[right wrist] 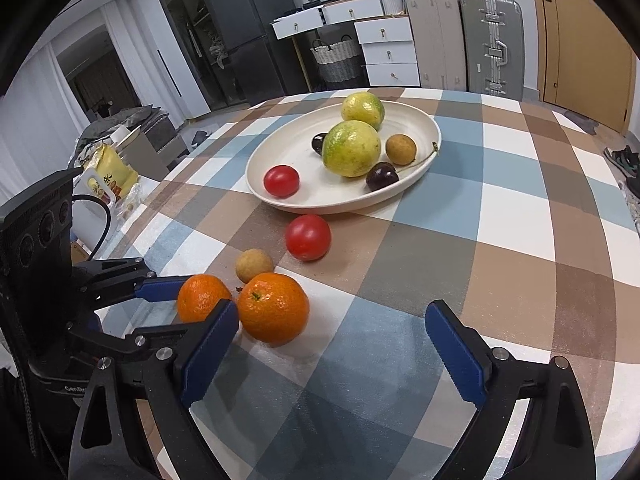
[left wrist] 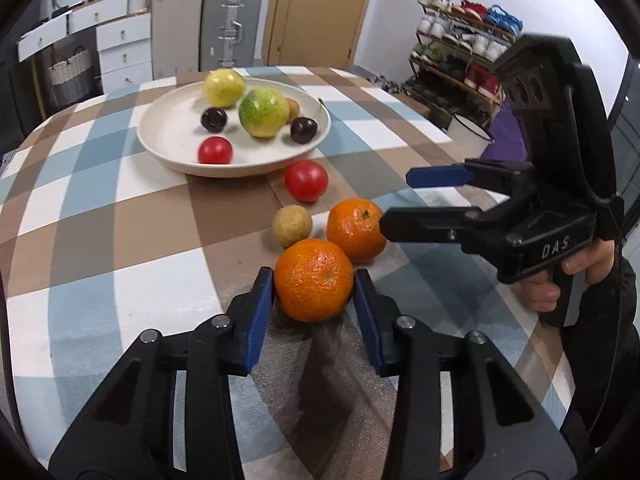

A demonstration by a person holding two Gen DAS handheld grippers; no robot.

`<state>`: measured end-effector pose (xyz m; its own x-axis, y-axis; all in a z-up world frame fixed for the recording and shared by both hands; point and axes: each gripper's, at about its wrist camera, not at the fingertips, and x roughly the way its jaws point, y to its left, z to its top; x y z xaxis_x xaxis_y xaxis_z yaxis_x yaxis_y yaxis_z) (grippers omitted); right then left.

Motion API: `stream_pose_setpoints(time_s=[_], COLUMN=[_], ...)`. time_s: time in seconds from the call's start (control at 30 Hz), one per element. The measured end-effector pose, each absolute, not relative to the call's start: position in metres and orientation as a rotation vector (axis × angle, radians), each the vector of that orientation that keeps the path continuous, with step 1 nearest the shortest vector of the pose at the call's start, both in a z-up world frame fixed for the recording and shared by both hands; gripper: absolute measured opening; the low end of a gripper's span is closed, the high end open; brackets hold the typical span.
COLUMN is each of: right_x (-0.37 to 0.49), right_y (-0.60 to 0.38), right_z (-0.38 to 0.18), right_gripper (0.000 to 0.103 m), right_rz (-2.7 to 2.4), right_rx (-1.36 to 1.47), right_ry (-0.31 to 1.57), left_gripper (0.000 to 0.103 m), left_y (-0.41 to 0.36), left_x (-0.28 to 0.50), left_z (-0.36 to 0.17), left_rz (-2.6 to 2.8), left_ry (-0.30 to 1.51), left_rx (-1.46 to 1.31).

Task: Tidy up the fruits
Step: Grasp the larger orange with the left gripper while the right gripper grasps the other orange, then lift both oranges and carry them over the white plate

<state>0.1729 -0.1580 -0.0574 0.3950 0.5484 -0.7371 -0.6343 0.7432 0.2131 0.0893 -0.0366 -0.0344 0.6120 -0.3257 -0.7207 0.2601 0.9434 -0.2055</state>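
The left gripper (left wrist: 314,292) has a round orange mandarin with bumpy skin (left wrist: 314,280) right between its two blue pads (left wrist: 260,312). The pads sit on the left and right sides of the fruit and look like they press on it, so the tongs are narrow and holding the mandarin. The fruit rests on the checked brown, blue and white tablecloth (left wrist: 120,240), very close to the front edge. It is a ball shape, so it has no long side, and it can be squeezed from any way.

The wide cream-coloured round plate (left wrist: 160,148) lies straight ahead of the left gripper, farther up the table. I think the next move is to lift the mandarin and carry it forward to the plate. The left hand is the one that has it.

A second orange mandarin with a small green stem spot (left wrist: 356,228) touches the held one, just behind it on the right. A small tan round fruit (left wrist: 292,226) sits just beside them, and a shiny red tomato (left wrist: 306,180) lies near the plate's rim. Lifting might nudge the second mandarin.

The right gripper (right wrist: 332,352) is wide open with nothing inside. The second mandarin lies just in front of its left pad.

The plate already holds two yellow-green fruits, two dark cherries, a small red tomato and another small tan fruit.
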Motion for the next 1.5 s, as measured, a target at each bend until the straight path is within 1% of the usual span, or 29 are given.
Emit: stream_pose_setpoints(time_s=[0.07,0.27,0.33,0.37,0.43,0.5,0.53,0.67,0.7,1.0,1.5], right_x=[0.17,0.162,0.16,0.159,0.157,0.156,0.155,0.154,0.154,0.15,0.155], right_y=[-0.156,-0.137,-0.131,-0.129,-0.124,-0.12,-0.119,-0.116,-0.116,-0.119,-0.139], right_z=[-0.057,-0.062,-0.065,-0.066,-0.068,-0.069,-0.069,-0.07,-0.07,-0.068,-0.048], right_gripper=[0.096,0.088,0.081,0.08,0.073,0.068,0.062,0.05,0.043,0.043,0.043], right_rz=[0.762,0.782,0.787,0.789,0.797,0.801,0.803,0.807,0.808,0.822,0.804], right_rx=[-0.12,-0.194,-0.219,-0.227,-0.248,-0.261,-0.265,-0.279,-0.284,-0.277,-0.167], right_ry=[0.885,0.889,0.893,0.893,0.891,0.889,0.885,0.879,0.873,0.854,0.779], left_gripper=[0.037,0.037,0.037,0.037,0.037,0.037,0.037,0.037,0.037,0.037,0.037], left_y=[-0.032,-0.015,-0.01,-0.009,-0.006,-0.005,-0.005,-0.003,-0.002,-0.001,0.0], left_x=[0.085,0.071,0.07,0.07,0.069,0.069,0.069,0.069,0.069,0.07,0.071], left_z=[-0.033,-0.025,-0.024,-0.025,-0.025,-0.025,-0.025,-0.025,-0.025,-0.026,-0.015], left_rz=[-0.314,-0.244,-0.234,-0.233,-0.227,-0.226,-0.227,-0.222,-0.222,-0.218,-0.195], left_ry=[0.844,0.791,0.787,0.787,0.785,0.784,0.783,0.783,0.784,0.775,0.731], left_rx=[-0.089,-0.114,-0.117,-0.12,-0.123,-0.127,-0.131,-0.146,-0.15,-0.153,-0.15])
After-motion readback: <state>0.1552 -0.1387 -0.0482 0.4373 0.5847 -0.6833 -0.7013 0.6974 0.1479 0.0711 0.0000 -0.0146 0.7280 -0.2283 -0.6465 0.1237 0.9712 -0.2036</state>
